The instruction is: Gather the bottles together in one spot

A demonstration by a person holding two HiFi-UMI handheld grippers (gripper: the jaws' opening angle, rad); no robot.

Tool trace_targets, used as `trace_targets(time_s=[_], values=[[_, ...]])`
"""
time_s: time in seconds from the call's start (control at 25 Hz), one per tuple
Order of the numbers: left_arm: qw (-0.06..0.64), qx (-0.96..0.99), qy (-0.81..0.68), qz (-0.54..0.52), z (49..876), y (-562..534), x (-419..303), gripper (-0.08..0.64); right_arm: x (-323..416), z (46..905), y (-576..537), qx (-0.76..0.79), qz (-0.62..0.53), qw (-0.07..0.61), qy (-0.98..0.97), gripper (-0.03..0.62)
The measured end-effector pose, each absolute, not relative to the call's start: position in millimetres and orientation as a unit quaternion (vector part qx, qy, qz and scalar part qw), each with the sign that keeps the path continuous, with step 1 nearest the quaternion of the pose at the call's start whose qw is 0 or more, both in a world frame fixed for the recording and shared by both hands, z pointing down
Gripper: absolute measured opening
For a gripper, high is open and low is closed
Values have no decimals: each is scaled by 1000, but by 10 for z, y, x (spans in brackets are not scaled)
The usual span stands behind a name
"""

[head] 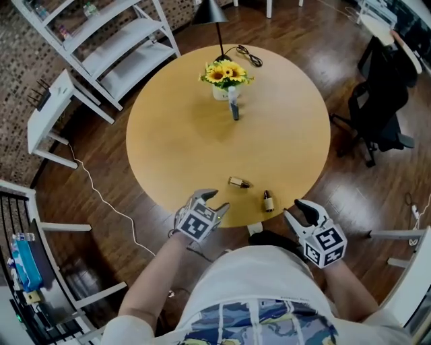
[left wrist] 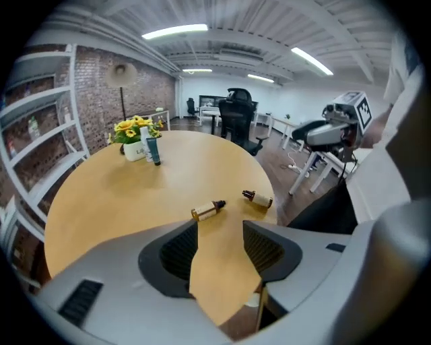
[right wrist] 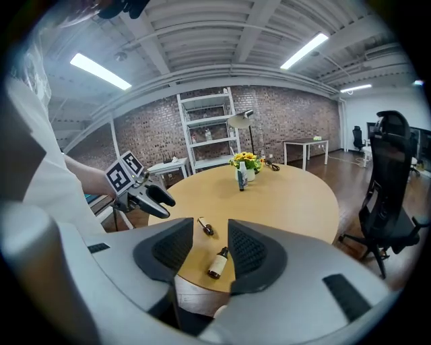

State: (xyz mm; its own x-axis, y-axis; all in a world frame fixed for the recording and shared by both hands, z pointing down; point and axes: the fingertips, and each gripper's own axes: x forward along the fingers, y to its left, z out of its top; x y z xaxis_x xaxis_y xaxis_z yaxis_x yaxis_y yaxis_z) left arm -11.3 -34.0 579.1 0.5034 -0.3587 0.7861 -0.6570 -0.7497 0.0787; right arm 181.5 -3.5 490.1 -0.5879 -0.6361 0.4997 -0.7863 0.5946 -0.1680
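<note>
At the near rim of the surface | left tool and right tool both spread, empty | left brown bottle and right brown bottle lay just ahead; upright bottle stood by flowers | crosswise grip looked safest against rolling

There is one round table. On it are two small brown bottles, a left bottle and a right bottle, one dark upright tube, one pot of sunflowers and one coiled black cord. Whether a second, paler tube stands by the flowers cannot be told. Two grippers show, the left gripper and the right gripper. Near the table stand one floor lamp, one white shelf unit and one black office chair.
</note>
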Motion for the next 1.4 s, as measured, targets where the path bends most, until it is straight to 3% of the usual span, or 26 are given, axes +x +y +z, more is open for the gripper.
trace_targets(time_s=[0.44,0.56,0.64,0.8,0.96,1.12,1.4], values=[[33,796,-96,596,6736,-981,315,218,2307,5087,-577,378,220,212,-874,189],[32,783,-72,616,6906,-1024,379,217,2441,5163,-687,374,222,221,-873,189],[73,783,-80,613,6953,-1023,382,150,2486,5196,-741,373,224,221,-873,189],[193,802,-173,538,6838,-1047,314,149,2437,5187,-851,372,223,206,-877,189],[272,850,-284,350,6144,-1142,508,149,2233,5057,-987,355,250,165,-886,183],[248,886,-318,228,5370,-1008,722,149,1806,4724,-1168,318,283,106,-899,183],[184,909,-335,166,4800,-672,727,149,852,4278,-1022,218,295,63,-928,144]])
